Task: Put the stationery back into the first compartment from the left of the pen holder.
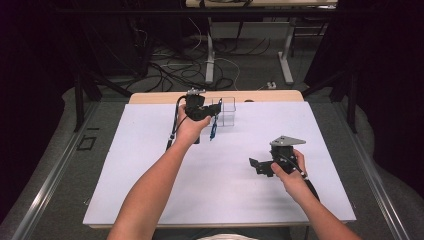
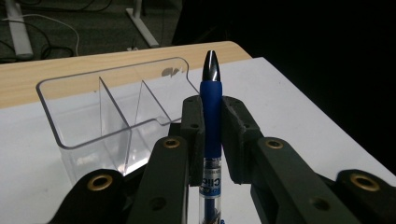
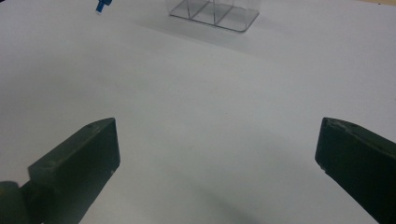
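Observation:
My left gripper (image 2: 212,114) is shut on a blue pen (image 2: 211,121), whose silver tip points up past the jaws. In the high view the left gripper (image 1: 207,111) sits at the far middle of the table, with the blue pen (image 1: 213,129) hanging down from it, right beside a clear plastic organizer (image 1: 226,111). That organizer (image 2: 112,112) has three compartments and stands just behind and left of the pen. My right gripper (image 1: 256,166) rests low over the white table at the right, open, its jaws wide apart with nothing between them (image 3: 217,149).
A white sheet (image 1: 150,170) covers the table; a strip of wood edge (image 1: 150,97) shows at the back. The organizer (image 3: 215,13) and the pen's blue end (image 3: 101,6) show at the top of the right gripper view. Cables and table legs lie on the floor beyond.

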The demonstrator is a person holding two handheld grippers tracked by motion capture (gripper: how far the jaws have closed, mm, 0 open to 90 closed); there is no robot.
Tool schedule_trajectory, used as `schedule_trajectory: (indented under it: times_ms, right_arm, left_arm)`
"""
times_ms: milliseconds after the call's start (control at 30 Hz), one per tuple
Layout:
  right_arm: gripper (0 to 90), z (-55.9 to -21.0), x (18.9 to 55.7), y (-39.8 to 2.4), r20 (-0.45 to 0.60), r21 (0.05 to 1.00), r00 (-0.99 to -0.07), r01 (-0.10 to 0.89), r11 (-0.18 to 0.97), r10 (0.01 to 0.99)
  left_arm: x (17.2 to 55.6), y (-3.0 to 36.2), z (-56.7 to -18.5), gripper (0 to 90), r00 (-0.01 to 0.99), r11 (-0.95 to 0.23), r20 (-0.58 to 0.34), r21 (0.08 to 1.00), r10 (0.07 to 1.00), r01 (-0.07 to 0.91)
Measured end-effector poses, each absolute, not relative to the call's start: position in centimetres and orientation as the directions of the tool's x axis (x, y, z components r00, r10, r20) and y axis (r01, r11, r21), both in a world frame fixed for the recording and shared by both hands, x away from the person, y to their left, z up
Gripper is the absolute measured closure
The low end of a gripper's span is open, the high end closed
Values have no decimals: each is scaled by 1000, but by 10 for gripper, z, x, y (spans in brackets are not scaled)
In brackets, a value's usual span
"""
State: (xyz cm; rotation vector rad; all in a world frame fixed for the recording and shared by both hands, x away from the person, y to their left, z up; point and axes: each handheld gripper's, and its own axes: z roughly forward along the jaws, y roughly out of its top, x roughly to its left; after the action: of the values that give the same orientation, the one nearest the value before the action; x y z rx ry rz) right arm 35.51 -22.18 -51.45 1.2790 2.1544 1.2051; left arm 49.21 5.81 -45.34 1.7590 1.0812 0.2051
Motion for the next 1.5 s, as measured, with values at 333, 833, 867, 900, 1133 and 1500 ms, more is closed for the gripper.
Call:
schedule_trajectory:
  times_ms: [333, 833, 867, 900, 1133, 1500]
  right_arm:
    - [0, -513, 354, -223, 121, 811, -523, 542, 220, 844]
    - [0, -513, 354, -227, 129, 815, -518, 542, 208, 846]
    - [0, -513, 354, -227, 127, 815, -519, 540, 209, 845]
    - [0, -513, 354, -226, 127, 815, -519, 540, 209, 845]
    - [0, -511, 352, -225, 130, 817, -522, 538, 207, 843]
    - [0, -512, 351, -225, 128, 814, -515, 543, 207, 847]
  left_arm:
    - [499, 64, -437, 802, 583, -56, -330, 836, 742, 546]
    - [513, 73, -416, 802, 550, 18, -325, 872, 769, 489]
    - [516, 73, -414, 801, 550, 25, -323, 877, 770, 479]
    - [517, 72, -413, 802, 548, 29, -324, 878, 772, 478]
    - [523, 70, -410, 802, 541, 39, -307, 892, 783, 451]
    - [538, 75, -408, 802, 503, 75, -312, 897, 806, 436]
